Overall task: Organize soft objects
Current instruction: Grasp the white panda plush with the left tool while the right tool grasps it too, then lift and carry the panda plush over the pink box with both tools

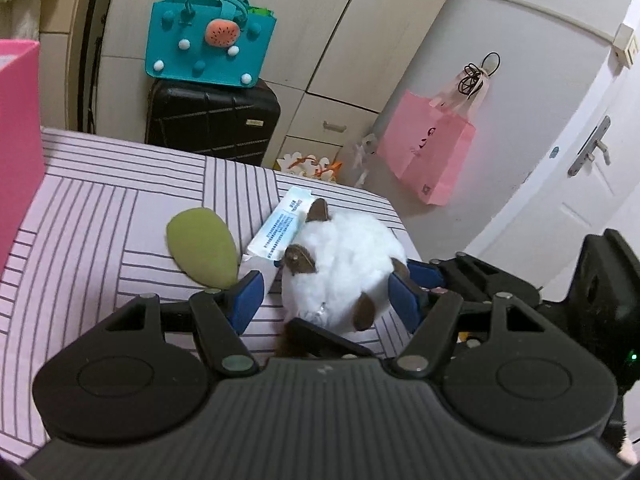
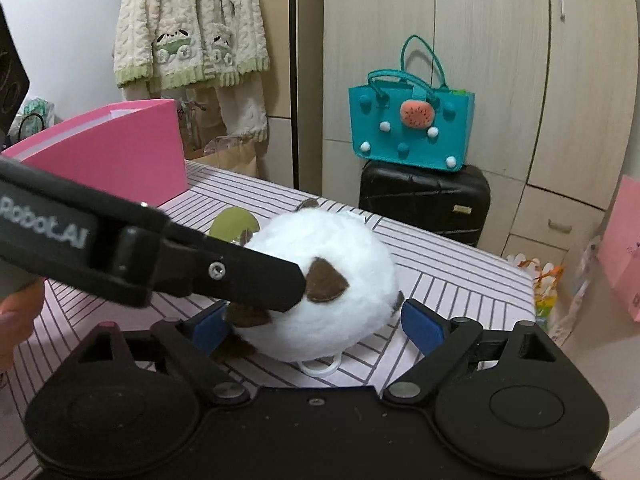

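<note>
Okay, so the fluffy white toy with brown patches sits on the striped tabletop, near the right edge, and both grippers crowd it at once. The left gripper has its jaws about half open around the toy: the right pad looks like it brushes the fur, but there's a clear gap on the left side, so no squeeze. The right gripper has its jaws spread wide on either side of the same toy, not pressing either. My guess is the toy is meant for the pink box at the far left.

Tips for doing this bit well:
- Let one gripper take it. Two sets of jaws on one ball just get in each other's way.
- Close across the widest part of the body, slowly, since the fur gives a lot before anything firm is reached.
- Watch the white tube touching the toy's far left side, and the green pad just beyond it. Lift straight up so neither gets dragged.
- The little white ring at the near side could snag a pad.
</note>
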